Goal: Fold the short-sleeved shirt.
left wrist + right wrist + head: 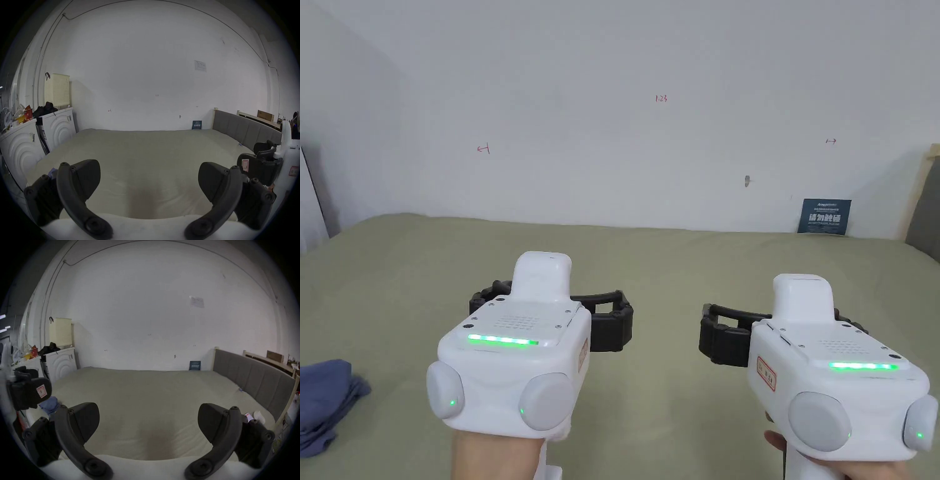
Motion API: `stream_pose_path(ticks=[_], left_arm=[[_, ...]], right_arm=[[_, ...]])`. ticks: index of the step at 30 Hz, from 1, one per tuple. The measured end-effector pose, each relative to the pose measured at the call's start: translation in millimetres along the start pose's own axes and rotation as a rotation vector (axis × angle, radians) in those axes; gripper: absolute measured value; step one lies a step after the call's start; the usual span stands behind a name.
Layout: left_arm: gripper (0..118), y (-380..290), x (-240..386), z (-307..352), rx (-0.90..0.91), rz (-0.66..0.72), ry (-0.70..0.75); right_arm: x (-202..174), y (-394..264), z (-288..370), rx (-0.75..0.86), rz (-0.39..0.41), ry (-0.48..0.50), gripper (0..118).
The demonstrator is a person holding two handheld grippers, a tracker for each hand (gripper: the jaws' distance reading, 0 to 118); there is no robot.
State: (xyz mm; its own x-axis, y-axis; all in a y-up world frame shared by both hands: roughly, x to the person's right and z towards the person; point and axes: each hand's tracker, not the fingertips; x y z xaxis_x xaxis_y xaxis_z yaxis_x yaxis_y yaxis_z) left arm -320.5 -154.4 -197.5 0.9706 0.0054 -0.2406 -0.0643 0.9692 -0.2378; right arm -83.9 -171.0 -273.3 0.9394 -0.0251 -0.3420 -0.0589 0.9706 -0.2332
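I hold both tongs, left tongs [553, 312] and right tongs [765, 325], spread wide, empty, above the bed [675, 262]. Nothing's begun: the crumpled shirt [325, 400] lies far left; I must reach it.

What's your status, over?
Left gripper and right gripper open, empty, above bed. Shirt bunched at far left, untouched. Nothing between.

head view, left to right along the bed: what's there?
Crumpled blue shirt at the left edge of the green bed → left gripper, jaws open → right gripper, jaws open → dark sign against the wall, farther back.
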Motion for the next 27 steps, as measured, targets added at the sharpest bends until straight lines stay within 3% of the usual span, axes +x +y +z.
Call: stream_pose_path(ticks=[6, 9, 27], left_arm=[[118, 0.8, 0.8, 0.9, -0.009, -0.008, -0.010], [118, 4.3, 0.1, 0.0, -0.011, -0.001, -0.002], [118, 5.1, 2.3, 4.4, -0.017, -0.009, -0.010]], right_arm=[[-1.1, -2.4, -1.5, 0.044, 0.073, -0.028, 118], [-7.1, -1.8, 0.9, 0.068, 0.147, -0.060, 118], [5.7, 5.5, -0.5, 0.006, 0.020, -0.049, 118]])
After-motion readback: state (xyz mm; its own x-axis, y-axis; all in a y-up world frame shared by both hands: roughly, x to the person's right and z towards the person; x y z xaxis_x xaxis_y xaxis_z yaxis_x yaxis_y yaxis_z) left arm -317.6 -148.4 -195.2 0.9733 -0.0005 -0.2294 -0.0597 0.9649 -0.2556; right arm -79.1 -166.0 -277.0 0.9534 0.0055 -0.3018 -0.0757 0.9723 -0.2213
